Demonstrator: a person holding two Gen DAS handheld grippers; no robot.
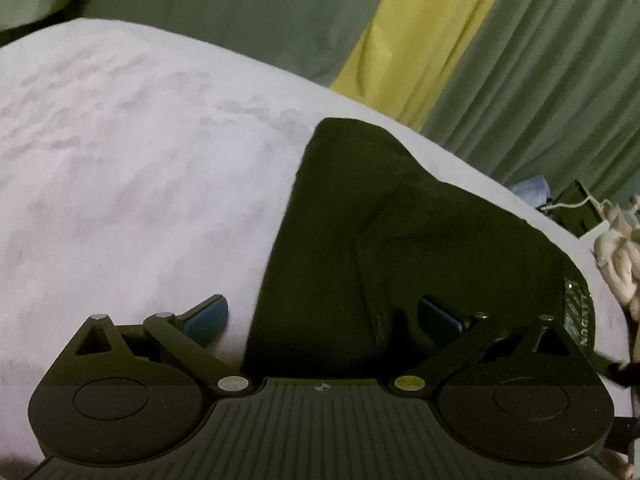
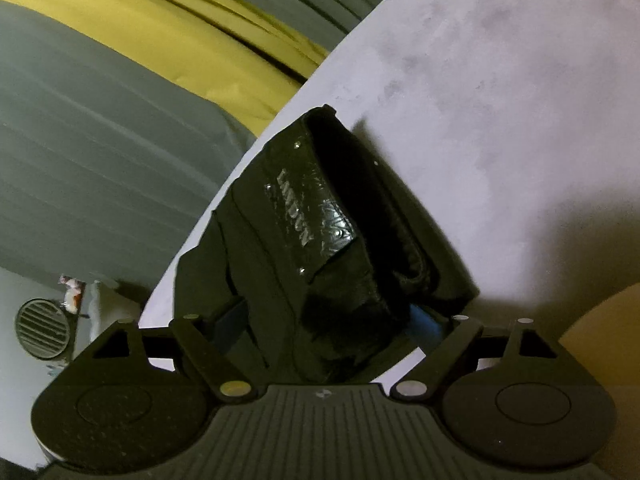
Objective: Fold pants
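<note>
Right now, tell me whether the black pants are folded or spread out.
Folded. The black pants lie as a compact layered bundle on the white sheet, stacked edges and waistband label showing in the right wrist view.

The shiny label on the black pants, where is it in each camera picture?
Left wrist view: the shiny label sits at the far right edge of the black pants, low in the picture.
Right wrist view: the label is near the middle, on top of the folded pants.
Shared landmark: the yellow curtain stripe behind the pale bed sheet.
</note>
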